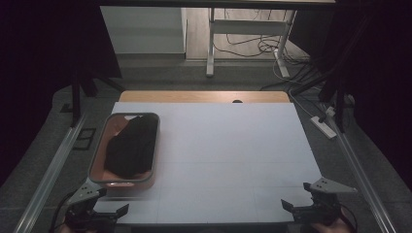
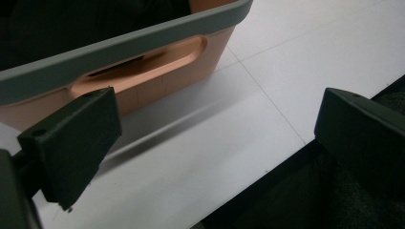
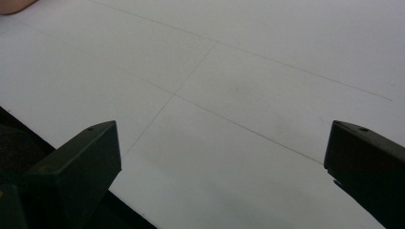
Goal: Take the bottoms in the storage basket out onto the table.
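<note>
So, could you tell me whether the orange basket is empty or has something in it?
Not empty: the orange basket holds a bundled black cloth that covers most of its inside.

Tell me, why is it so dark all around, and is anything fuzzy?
In the high view only the white table is lit and the room's sides are black. In the left gripper view the orange basket looks soft up close, casting a streaky shadow. In the right gripper view the table is evenly lit, without glare.
</note>
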Demonstrator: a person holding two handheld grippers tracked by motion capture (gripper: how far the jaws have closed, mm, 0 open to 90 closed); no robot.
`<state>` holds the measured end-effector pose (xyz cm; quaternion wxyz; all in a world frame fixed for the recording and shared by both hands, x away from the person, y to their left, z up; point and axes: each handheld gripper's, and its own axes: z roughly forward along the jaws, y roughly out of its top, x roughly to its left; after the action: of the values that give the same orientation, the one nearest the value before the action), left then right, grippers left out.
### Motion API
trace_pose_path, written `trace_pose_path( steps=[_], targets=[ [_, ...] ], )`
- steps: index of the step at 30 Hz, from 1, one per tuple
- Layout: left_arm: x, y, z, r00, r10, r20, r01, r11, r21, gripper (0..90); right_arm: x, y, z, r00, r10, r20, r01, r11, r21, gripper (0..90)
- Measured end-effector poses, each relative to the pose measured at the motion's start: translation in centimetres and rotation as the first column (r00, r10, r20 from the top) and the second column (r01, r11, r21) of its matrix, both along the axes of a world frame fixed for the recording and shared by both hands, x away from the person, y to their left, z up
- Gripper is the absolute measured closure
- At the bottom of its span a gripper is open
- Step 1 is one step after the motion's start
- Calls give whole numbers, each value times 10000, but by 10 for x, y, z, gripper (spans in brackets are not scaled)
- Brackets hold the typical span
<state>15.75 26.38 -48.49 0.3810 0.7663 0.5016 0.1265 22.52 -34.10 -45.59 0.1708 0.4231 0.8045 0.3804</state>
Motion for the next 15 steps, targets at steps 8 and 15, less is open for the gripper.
trace_pose_path(
  steps=[8, 15],
  targets=[
    [-2, -2, 4, 9998, -22, 202, 22, 10000, 3, 2, 0, 0, 0, 10000, -8, -53, 8, 10000, -45, 0],
    [-2, -4, 7, 9991, -103, 414, 97, 9999, 138, 0, 1, 0, 0, 9999, -33, -121, 33, 10000, -75, 0]
  ],
)
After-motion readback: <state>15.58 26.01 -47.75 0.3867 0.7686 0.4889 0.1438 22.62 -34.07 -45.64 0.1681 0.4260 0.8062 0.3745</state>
